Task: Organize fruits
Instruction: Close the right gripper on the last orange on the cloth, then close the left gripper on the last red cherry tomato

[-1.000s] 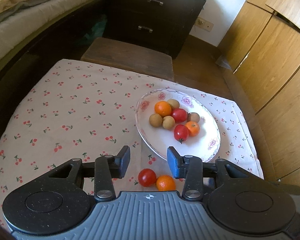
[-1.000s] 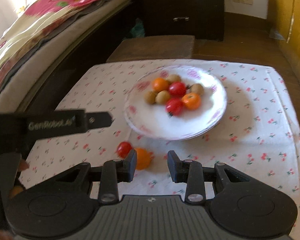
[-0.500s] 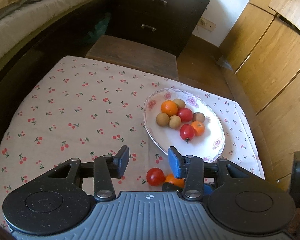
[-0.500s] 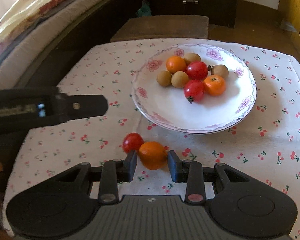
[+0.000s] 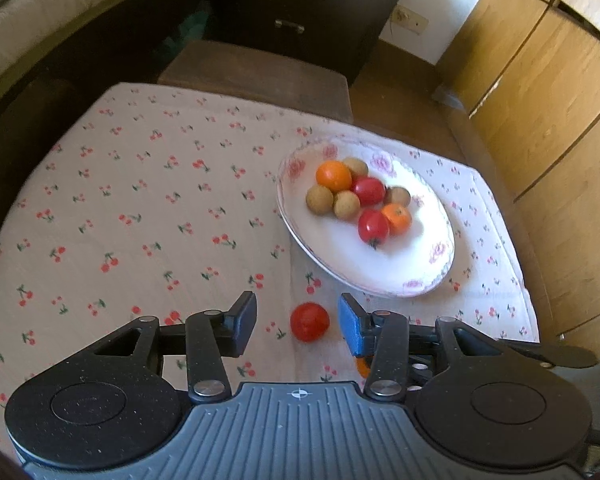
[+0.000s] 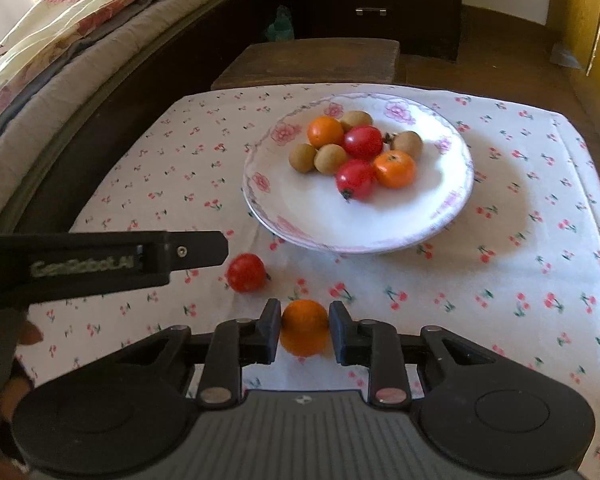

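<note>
A white floral plate holds several fruits: oranges, red tomatoes and brown longans. A loose red tomato lies on the cherry-print cloth in front of the plate. My right gripper has its pads against both sides of a loose orange on the cloth; a sliver of that orange shows under my left gripper's right finger. My left gripper is open and empty, its fingers either side of the loose tomato.
The left gripper's finger crosses the right wrist view at the left. A wooden stool stands beyond the table's far edge, with a dark drawer cabinet behind. A bed runs along the left, wooden wardrobe doors on the right.
My right gripper has moved forward over the loose orange and closed its fingers onto it. My left gripper has drifted slightly; the loose tomato now sits between its open fingers.
</note>
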`<state>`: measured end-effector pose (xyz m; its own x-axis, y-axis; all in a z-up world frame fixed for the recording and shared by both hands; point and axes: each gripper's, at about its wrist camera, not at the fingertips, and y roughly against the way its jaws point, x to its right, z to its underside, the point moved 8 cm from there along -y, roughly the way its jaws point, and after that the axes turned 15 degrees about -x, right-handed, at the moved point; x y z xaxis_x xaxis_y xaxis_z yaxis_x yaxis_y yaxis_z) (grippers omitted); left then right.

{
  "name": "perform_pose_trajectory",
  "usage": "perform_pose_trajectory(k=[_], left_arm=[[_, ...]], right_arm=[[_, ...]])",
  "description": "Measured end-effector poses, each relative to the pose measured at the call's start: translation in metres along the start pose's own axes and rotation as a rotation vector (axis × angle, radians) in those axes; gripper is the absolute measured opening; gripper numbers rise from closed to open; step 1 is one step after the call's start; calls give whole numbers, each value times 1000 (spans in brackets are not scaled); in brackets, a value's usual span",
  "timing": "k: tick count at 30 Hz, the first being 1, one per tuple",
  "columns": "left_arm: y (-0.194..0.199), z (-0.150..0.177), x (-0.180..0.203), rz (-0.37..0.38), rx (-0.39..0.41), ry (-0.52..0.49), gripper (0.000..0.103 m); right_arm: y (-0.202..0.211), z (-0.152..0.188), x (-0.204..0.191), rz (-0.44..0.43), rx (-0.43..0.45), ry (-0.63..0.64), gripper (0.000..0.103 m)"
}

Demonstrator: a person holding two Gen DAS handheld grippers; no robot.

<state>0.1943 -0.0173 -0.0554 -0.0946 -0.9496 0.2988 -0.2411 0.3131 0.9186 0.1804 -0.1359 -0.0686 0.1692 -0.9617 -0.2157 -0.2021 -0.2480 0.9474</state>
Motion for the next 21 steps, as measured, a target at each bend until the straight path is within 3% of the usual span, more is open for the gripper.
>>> perform_pose_trajectory(k=[11, 21], left_arm=[[-28, 2, 14, -41, -48, -30, 53], [-45, 2, 21, -50, -75, -41, 53]], right_arm=[[10, 5, 17, 10, 14, -24, 25], [-5, 2, 36, -6, -23, -87, 33]])
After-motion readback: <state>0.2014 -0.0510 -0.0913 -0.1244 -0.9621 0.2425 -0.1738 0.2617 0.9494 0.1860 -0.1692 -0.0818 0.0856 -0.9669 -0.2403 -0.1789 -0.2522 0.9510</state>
